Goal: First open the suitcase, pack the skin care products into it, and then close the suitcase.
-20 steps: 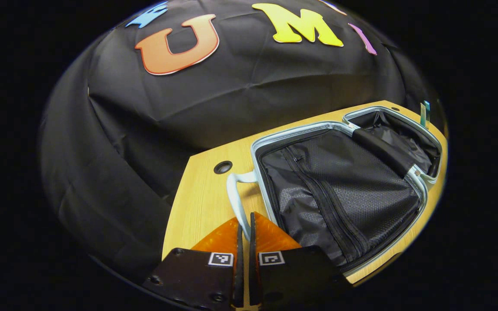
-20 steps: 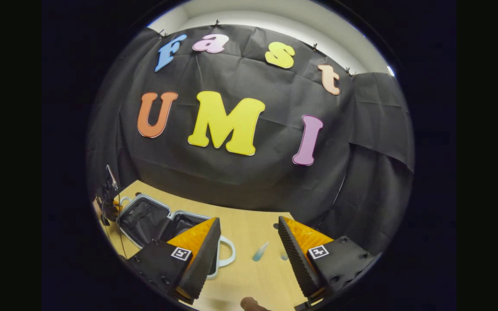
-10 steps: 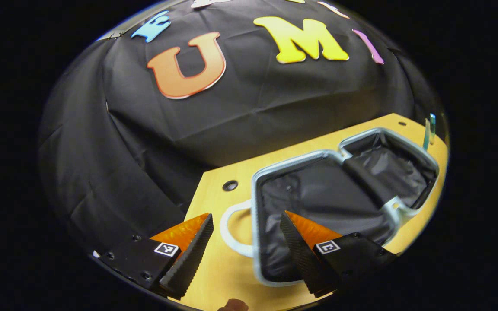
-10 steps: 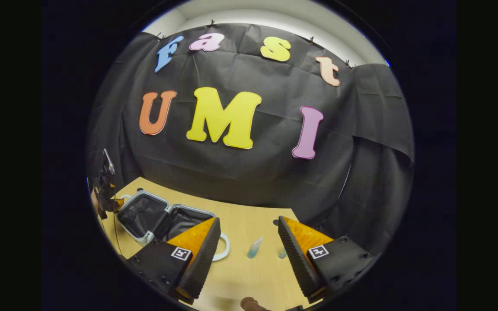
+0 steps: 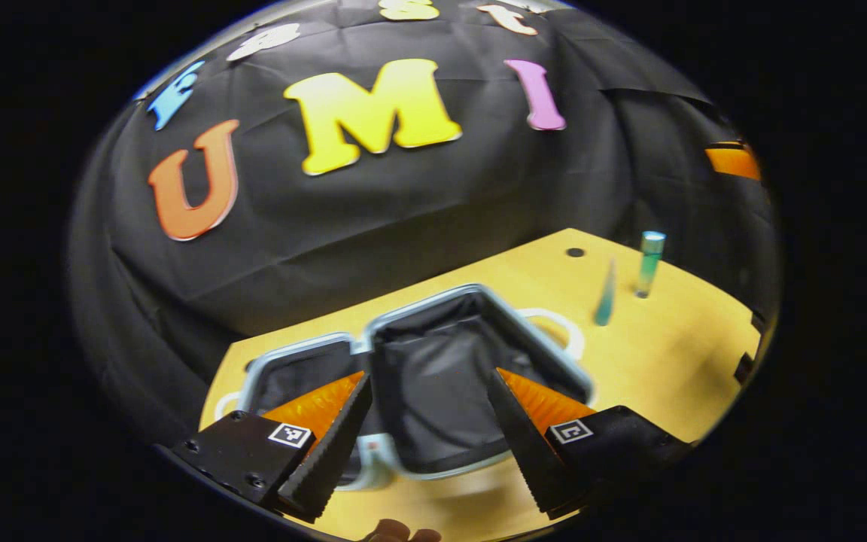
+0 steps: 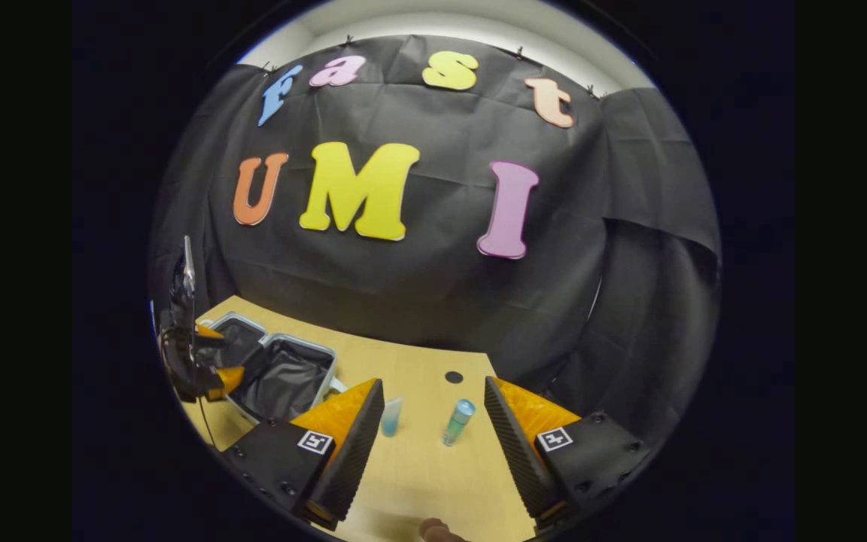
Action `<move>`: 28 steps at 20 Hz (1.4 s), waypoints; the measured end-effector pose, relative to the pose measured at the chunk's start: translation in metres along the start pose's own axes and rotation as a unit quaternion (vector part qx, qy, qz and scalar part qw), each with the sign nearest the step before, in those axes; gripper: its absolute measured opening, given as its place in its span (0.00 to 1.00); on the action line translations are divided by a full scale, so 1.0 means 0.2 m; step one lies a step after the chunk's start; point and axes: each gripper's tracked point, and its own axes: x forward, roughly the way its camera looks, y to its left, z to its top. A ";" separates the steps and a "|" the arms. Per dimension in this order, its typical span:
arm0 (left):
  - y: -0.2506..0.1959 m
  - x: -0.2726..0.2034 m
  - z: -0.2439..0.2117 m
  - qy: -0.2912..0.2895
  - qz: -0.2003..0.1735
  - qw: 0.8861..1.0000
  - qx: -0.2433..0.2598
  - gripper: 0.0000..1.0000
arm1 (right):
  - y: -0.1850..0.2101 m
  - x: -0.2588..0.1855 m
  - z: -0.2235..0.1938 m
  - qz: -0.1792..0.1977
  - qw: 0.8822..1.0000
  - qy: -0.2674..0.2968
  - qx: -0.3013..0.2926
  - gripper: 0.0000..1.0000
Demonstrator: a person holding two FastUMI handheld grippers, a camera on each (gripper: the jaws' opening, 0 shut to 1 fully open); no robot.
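Black-lined pale-blue hard-shell suitcase point(image 5: 433, 376) is lying open under the left claw point(image 5: 426, 429), now released from its handle (jaws wide, empty). Right claw point(image 6: 433, 444), gaping, is framing two teal bottles point(image 6: 457, 421) ahead; packing follows.

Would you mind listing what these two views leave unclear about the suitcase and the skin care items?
- Open pale-blue suitcase: motion blur in the left gripper view hides the lining detail; the left hand-held gripper covers its near rim.
- Same suitcase in the right gripper view: the other gripper overlaps its far half.
- Teal tube and teal round-capped bottle: too small to tell labels or fill.
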 end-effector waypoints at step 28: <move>-1.15 0.97 0.05 0.072 -0.086 0.993 -0.031 0.51 | -0.51 0.50 -0.74 0.078 0.990 0.114 0.005 0.79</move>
